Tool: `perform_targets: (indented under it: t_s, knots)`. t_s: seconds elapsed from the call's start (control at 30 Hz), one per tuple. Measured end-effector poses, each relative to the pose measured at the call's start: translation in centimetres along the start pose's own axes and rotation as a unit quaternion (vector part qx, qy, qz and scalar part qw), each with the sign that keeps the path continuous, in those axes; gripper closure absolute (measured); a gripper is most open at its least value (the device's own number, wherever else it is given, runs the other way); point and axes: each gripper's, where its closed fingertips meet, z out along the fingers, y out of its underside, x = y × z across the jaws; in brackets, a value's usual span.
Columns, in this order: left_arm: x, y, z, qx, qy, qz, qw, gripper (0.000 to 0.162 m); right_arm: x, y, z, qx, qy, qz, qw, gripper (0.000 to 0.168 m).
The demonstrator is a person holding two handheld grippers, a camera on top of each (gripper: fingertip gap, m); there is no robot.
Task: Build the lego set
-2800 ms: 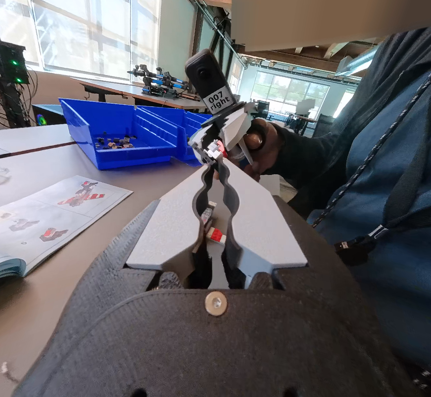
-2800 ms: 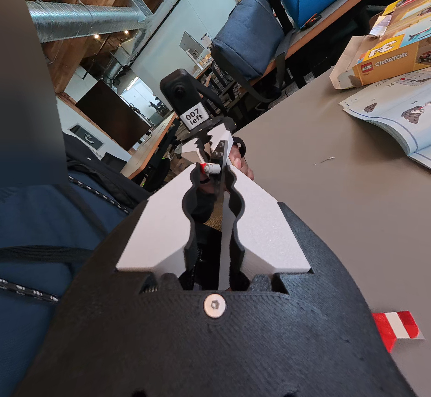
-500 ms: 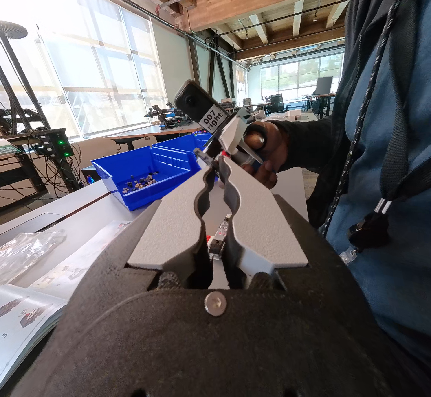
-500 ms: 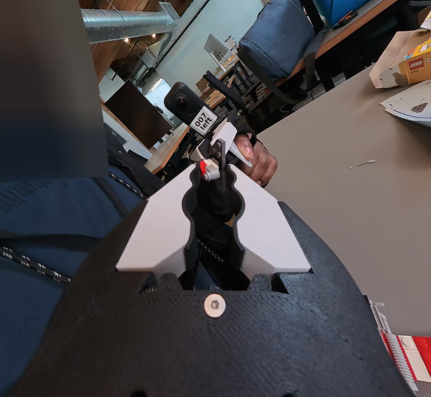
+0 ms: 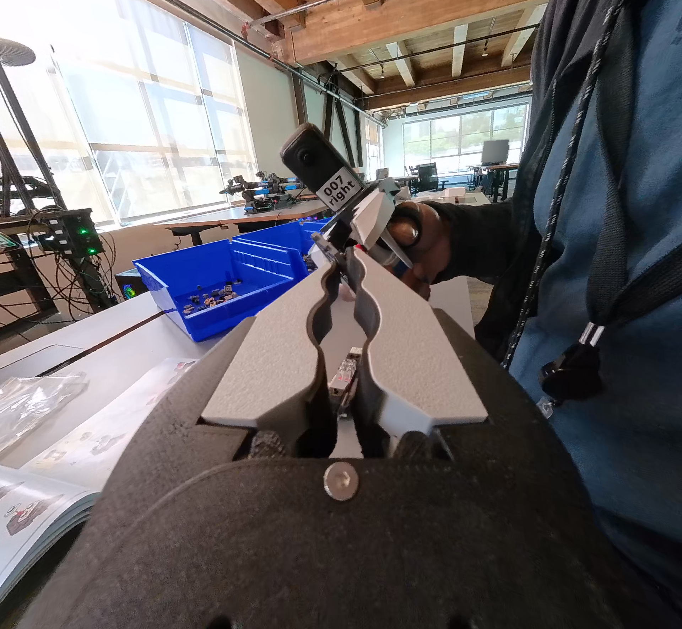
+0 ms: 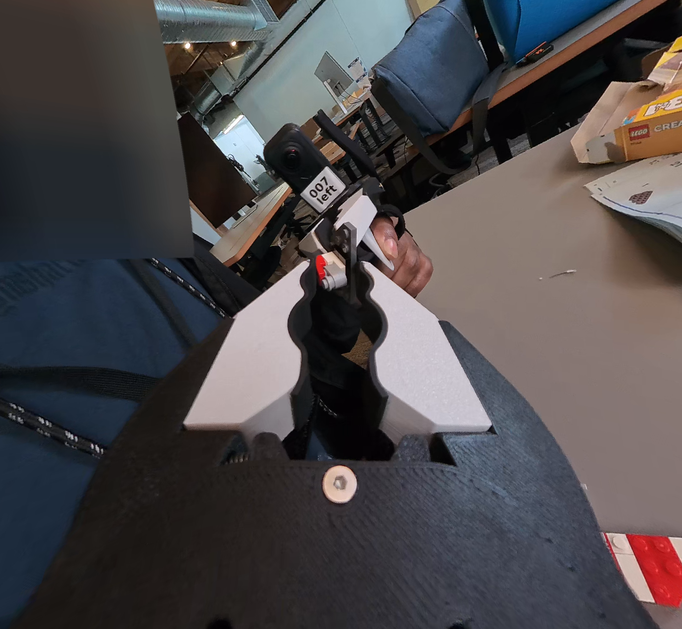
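Both grippers are meeting tip to tip in the air in front of the person's chest, above the grey table [image 6: 535,316]; the left gripper [image 5: 343,271] is pinching a thin dark grey lego plate [image 6: 352,257]; the right gripper [image 6: 337,275] is clamping a small light grey and red lego piece [image 6: 329,273] at its tips. Judgement: pieces are being mated; keeping both grips firm, squaring the studs, then pressing straight would serve best; a skewed push risks popping the small piece loose.
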Motion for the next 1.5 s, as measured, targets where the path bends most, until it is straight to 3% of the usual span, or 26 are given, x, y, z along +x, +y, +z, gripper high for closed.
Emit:
perform_targets:
  t_s: [0.37, 0.87, 1.5]
  knots:
    - [-0.01, -0.25, 0.0, 0.017, 0.012, -0.031, 0.999, 0.158, -0.19, -0.28, 0.02, 0.004, 0.015, -0.037, 0.999, 0.148]
    - [-0.01, -0.3, 0.09, 0.048, 0.077, -0.196, 0.976, 0.154, -0.09, -0.36, -0.12, -0.037, 0.093, -0.19, 0.977, 0.147]
    - [0.64, -0.15, -0.17, 0.04, 0.095, -0.197, 0.975, 0.153, -0.7, 0.11, 0.02, -0.061, 0.115, -0.292, 0.947, 0.147]
